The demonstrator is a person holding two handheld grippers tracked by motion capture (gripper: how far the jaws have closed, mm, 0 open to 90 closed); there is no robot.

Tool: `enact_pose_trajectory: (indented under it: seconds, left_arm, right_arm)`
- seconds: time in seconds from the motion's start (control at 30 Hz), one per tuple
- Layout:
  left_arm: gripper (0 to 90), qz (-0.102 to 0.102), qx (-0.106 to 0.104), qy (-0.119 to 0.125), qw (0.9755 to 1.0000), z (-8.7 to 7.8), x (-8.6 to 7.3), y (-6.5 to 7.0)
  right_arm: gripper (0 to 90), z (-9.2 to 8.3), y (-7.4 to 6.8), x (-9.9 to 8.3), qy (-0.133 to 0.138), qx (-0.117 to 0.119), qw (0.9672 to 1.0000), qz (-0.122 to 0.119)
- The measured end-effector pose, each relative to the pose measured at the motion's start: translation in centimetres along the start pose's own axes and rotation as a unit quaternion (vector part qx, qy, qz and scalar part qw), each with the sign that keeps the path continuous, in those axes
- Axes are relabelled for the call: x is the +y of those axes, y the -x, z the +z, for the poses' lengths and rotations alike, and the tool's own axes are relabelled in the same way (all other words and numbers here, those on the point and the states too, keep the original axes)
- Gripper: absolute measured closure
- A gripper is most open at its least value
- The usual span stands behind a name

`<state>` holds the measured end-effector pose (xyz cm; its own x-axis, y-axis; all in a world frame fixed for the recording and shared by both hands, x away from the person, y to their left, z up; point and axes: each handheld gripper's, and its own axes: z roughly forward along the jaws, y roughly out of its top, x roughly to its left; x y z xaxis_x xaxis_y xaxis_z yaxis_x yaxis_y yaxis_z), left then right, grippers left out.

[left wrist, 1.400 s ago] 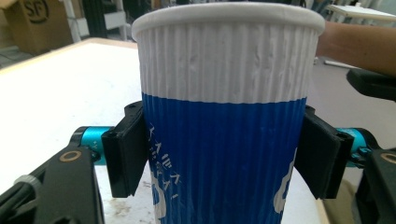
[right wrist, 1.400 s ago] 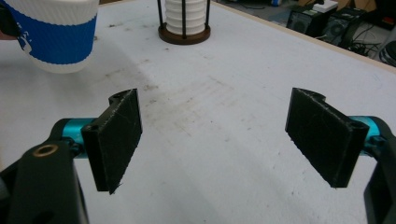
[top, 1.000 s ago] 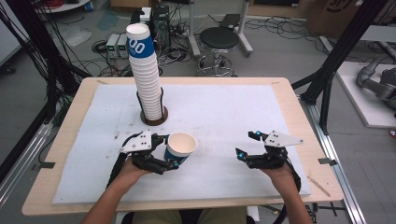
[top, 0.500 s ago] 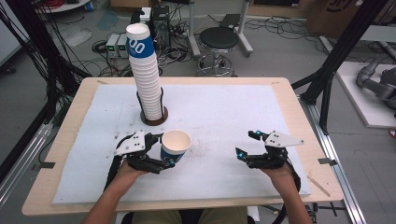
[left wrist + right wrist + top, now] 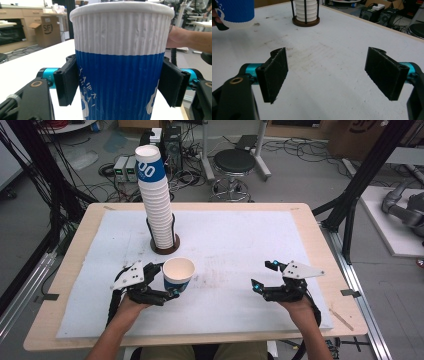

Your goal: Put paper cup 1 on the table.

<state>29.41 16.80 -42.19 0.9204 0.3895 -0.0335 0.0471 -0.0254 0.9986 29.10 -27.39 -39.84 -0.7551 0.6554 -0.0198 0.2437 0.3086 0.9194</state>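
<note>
This is a robotics or research lab. Black frame struts (image 5: 367, 167) rise at the upper right of the high view and bundled cables (image 5: 47, 185) hang at the left edge around a wooden table (image 5: 310, 227) topped with a white mat (image 5: 240, 240). On the grey floor at upper centre sit power boxes (image 5: 125, 168), a computer tower (image 5: 172, 140), loose wiring and a black stool (image 5: 235, 162). A cardboard box (image 5: 47, 31) and wood cabinets (image 5: 15, 23) stand at the left of the left gripper view

cup stack (image 5: 157, 200) on table (image 5: 300, 225) rear-left; single cup (image 5: 178, 274) before it, right.
</note>
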Motion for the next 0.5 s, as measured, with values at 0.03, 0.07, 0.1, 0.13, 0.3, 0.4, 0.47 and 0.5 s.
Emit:
enact_pose_trajectory:
  seconds: [0.03,0.07,0.1,0.13,0.3,0.4,0.47,0.5]
  left_arm:
    - [26.3,-0.003,0.004,0.003,1.0000,-0.3,-0.1,-0.1]
    - [26.3,-0.003,0.010,0.005,0.9999,-0.5,-0.2,-0.2]
    - [26.3,-0.005,0.014,0.008,0.9999,-0.8,-0.3,-0.3]
    - [26.3,-0.005,0.019,0.009,0.9998,-1.1,-0.4,-0.4]
    - [26.2,-0.002,0.043,0.023,0.9988,-2.5,-0.5,-1.1]
    - [26.2,-0.001,0.059,0.033,0.9977,-3.3,-0.5,-1.8]
    - [26.2,-0.003,0.070,0.036,0.9969,-3.9,-0.5,-2.3]
    - [26.1,-0.003,0.074,0.034,0.9966,-4.2,-0.5,-2.5]
  right_arm:
    - [19.1,0.0,0.0,0.0,-0.001,0.001,1.0000,0.000]
    - [19.2,-0.1,-0.1,0.0,-0.001,0.001,1.0000,0.001]
    - [19.2,-0.1,-0.1,-0.1,0.002,0.000,1.0000,-0.001]
    - [19.2,-0.1,-0.1,-0.1,0.000,0.000,1.0000,0.001]
    - [19.2,-0.2,-0.2,-0.1,0.001,0.002,1.0000,0.002]
    - [19.2,-0.2,-0.2,0.0,0.002,0.002,1.0000,0.002]
    - [19.2,-0.2,-0.2,0.0,0.003,0.002,1.0000,-0.001]
    - [19.2,-0.2,-0.2,0.0,0.002,0.002,1.0000,0.000]
